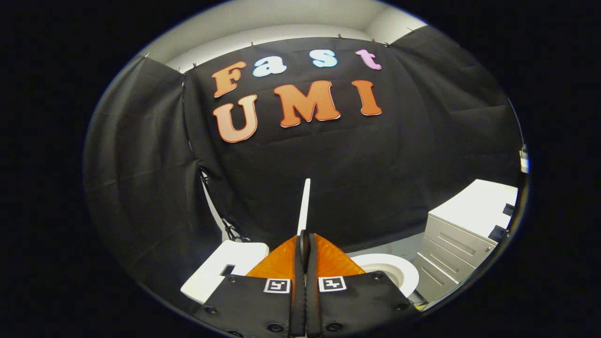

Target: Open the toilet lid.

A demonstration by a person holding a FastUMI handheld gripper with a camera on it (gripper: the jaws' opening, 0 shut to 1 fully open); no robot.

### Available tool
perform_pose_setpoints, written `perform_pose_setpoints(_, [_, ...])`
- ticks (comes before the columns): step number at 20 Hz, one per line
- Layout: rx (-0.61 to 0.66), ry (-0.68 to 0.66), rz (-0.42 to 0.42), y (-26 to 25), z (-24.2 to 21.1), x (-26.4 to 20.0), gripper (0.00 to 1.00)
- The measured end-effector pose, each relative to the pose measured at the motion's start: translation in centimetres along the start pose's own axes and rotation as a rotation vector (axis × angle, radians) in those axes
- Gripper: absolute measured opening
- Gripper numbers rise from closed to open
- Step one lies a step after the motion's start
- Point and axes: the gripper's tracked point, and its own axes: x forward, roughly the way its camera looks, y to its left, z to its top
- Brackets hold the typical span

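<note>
While the hand-held gripper pinches it, the toilet lid stands edge-on between the two fingers, a thin, smooth white blade rising just ahead of them, both fingers pressed against it. Below to one side sits the round, glossy toilet bowl; on the other, a flat white slab, likely the tank top. Beyond, a boxy pale drawer cabinet on grey floor, with creased black cloth wall behind.

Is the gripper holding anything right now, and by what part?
Yes. The gripper is shut on the toilet lid, pinching its thin edge between both fingers; the lid stands raised on edge, with the open bowl beside.
</note>
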Motion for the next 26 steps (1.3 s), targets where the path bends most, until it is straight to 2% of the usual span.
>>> perform_pose_setpoints(4, [-0.093,-0.017,0.032,4.4,0.2,-0.1,0.08])
perform_pose_setpoints(19, [-0.194,-0.005,0.148,16.8,-2.5,0.2,0.09])
perform_pose_setpoints(26, [-0.315,0.010,0.181,20.5,-4.3,0.3,0.08])
